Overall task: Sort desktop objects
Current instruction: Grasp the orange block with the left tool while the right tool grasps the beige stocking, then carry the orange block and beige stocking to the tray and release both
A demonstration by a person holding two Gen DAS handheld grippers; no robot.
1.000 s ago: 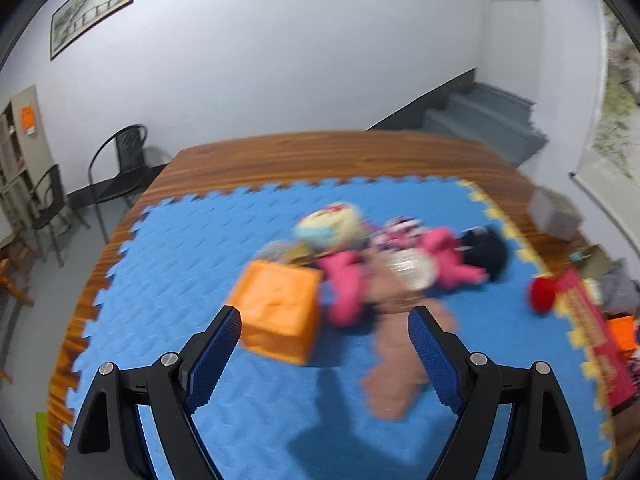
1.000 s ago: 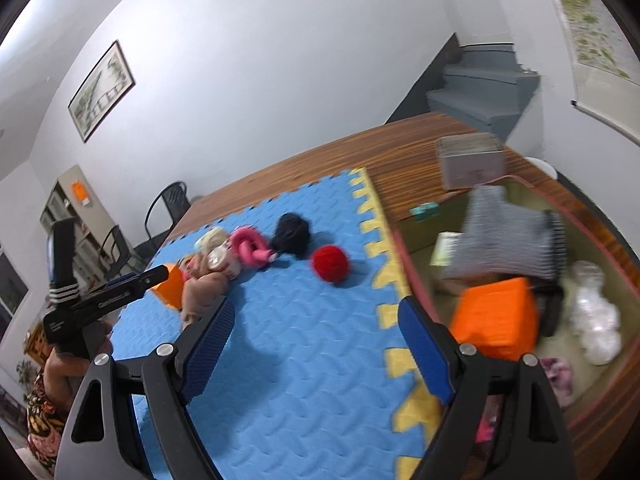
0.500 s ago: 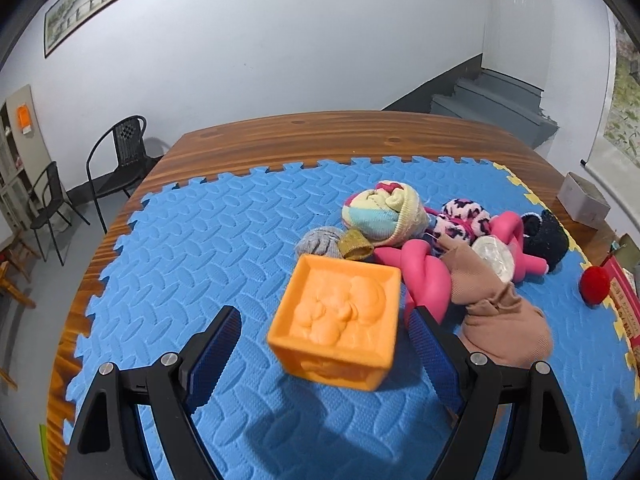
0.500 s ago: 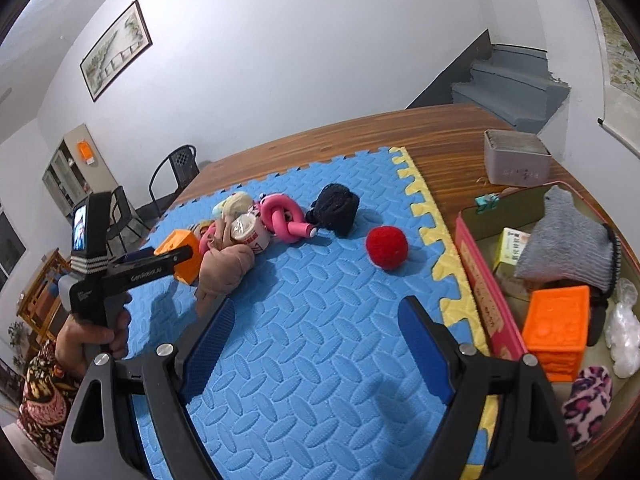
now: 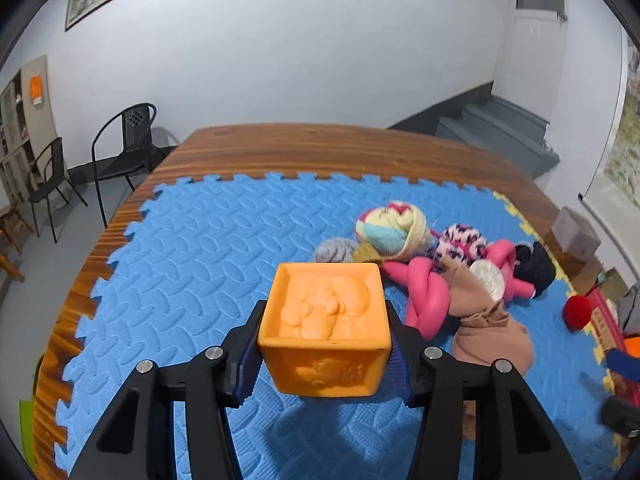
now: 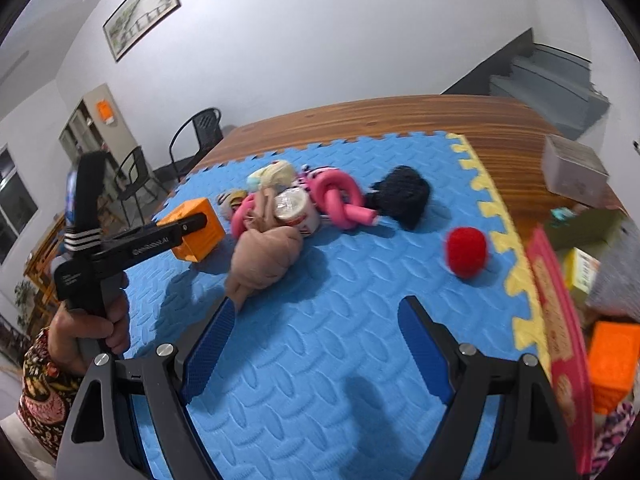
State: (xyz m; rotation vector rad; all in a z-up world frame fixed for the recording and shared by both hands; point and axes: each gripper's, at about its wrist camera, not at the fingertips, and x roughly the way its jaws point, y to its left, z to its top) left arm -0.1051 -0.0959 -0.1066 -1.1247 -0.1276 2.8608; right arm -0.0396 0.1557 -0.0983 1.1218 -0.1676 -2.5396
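The left gripper point(image 5: 325, 354) was closing on the orange cube point(image 5: 326, 326), its blue pads point(image 5: 247, 364) pressed against the cube's two side walls; the cube sat between the jaws over the blue foam mat point(image 5: 200, 264), its moulded relief face turned up. Whether the cube's underside touched the mat could not be told from the wrist view. In the right wrist view the same cube point(image 6: 196, 234) showed beside the heap of soft things, with the left gripper's black finger point(image 6: 160, 236) across it and a hand point(image 6: 94, 328) with a patterned sleeve on the handle.

The right gripper point(image 6: 316, 344) stood wide open and held nothing (only bare mat lay between its pads).

Just right of the cube lay a crowded pile: a knotted pink foam tube point(image 5: 424, 292), a tan cloth bundle point(image 5: 488, 332), a striped rolled sock point(image 5: 392, 230), a pink spotted sock point(image 5: 460, 240), a grey sock point(image 5: 336, 250), a white roll of tape point(image 6: 294, 208) and a black knitted ball point(image 6: 402, 194). A red pom-pom point(image 6: 466, 250) sat apart, near the mat's yellow edge. Beyond that edge stood a red-walled box point(image 6: 560, 320) holding another orange block point(image 6: 612, 360), cut off by the frame and blurred. A grey box point(image 6: 574, 170) rested on the wooden table point(image 5: 320, 148).
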